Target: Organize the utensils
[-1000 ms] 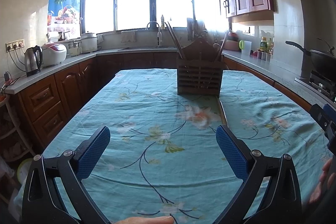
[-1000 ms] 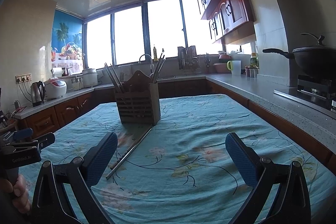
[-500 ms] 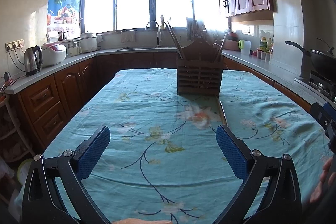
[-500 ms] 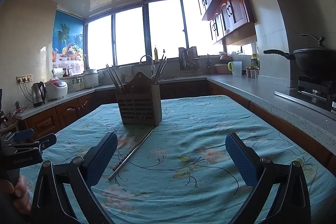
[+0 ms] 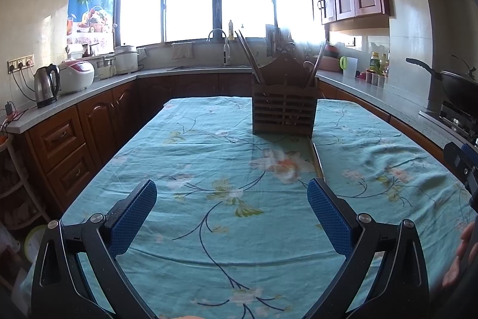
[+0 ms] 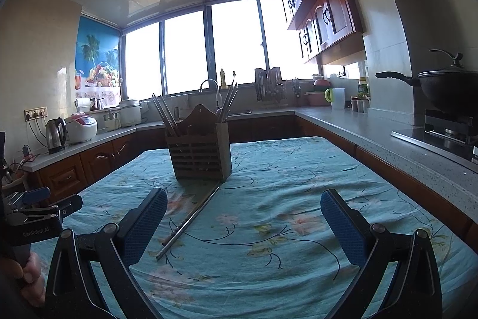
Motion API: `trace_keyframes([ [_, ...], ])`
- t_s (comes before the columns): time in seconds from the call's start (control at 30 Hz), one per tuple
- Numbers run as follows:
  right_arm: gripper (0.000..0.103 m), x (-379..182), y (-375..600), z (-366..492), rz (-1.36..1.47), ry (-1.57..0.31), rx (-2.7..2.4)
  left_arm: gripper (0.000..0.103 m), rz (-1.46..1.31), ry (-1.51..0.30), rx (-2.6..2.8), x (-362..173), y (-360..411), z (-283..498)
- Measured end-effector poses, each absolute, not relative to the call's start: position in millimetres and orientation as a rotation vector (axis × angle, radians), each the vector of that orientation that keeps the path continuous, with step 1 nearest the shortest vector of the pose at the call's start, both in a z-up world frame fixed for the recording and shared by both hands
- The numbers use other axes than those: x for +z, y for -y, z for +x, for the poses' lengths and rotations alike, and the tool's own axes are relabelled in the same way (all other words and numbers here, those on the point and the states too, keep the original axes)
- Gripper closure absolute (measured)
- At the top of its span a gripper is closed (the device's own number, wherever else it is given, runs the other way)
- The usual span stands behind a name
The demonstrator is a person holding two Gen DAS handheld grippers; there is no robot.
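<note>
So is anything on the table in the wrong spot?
Yes. A pair of metal chopsticks lies flat on the tablecloth, just in front of the wooden holder, while other chopsticks stand upright inside it. Both hand-held grippers, left and right, are open and empty.

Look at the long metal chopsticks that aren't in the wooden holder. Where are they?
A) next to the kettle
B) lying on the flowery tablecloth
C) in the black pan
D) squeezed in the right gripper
B: the metal chopsticks lie flat on the tablecloth before the wooden holder, untouched by either gripper.
</note>
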State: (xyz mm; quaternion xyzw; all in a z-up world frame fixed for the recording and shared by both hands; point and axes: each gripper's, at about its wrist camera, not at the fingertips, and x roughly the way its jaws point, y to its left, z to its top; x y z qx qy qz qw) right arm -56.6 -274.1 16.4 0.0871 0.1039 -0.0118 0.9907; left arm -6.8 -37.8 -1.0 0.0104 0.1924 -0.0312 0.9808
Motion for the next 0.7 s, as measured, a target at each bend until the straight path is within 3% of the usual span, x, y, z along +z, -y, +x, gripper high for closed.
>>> trace_keyframes([
  [0.7,0.000,16.0,274.6,-51.7,0.181,-0.209,-0.018,0.000,0.027,-0.393,-0.066,-1.3,38.9,-3.5],
])
